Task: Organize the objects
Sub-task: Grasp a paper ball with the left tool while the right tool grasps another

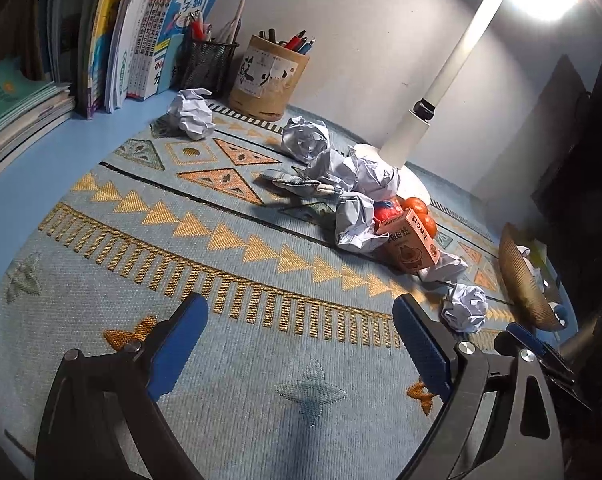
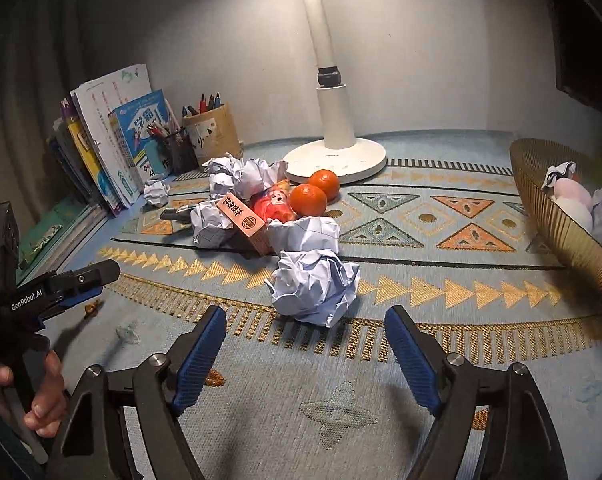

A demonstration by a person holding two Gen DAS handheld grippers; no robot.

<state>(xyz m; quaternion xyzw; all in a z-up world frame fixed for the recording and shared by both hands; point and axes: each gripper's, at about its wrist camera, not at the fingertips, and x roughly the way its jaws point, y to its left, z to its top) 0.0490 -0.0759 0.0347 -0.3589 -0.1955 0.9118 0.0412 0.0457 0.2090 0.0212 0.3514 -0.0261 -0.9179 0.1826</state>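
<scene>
Right now both pairs of fingers stand apart with nothing between them. The right gripper [image 2: 305,356] hangs low over the patterned mat [image 2: 441,420] on the bench, and a crumpled paper ball [image 2: 315,286] lies just ahead of its fingertips, in line with the gap. The left gripper [image 1: 301,344] is equally spread over bare mat, with no object near its gap; a smaller paper ball [image 1: 464,307] sits off toward its right finger.

Taking the lamp [image 2: 335,120] as the landmark: in front of its round base lie two oranges [image 2: 308,199], a small pink carton [image 2: 245,224], a red wrapped thing [image 2: 272,208] and more paper balls heaped together. Off to the lamp's right stands a ribbed gold bowl [image 2: 557,216] that already holds crumpled paper and some pale round things. To the lamp's left are a pencil cup [image 2: 213,132], a mesh pen holder [image 2: 177,148] and a row of books [image 2: 101,152].

The step in hand looks like picking up the nearest ball with the right fingers. To do it well, push forward until the ball is fully between the pads, close on its widest part, and squeeze lightly, since paper crushes and slips; lift clear before swinging toward the bowl, probably its home.

Much is unclear: the bowl is cut off at the frame edge, the red thing's nature is hard to read, and a flat grey object under the heap is mostly covered.
</scene>
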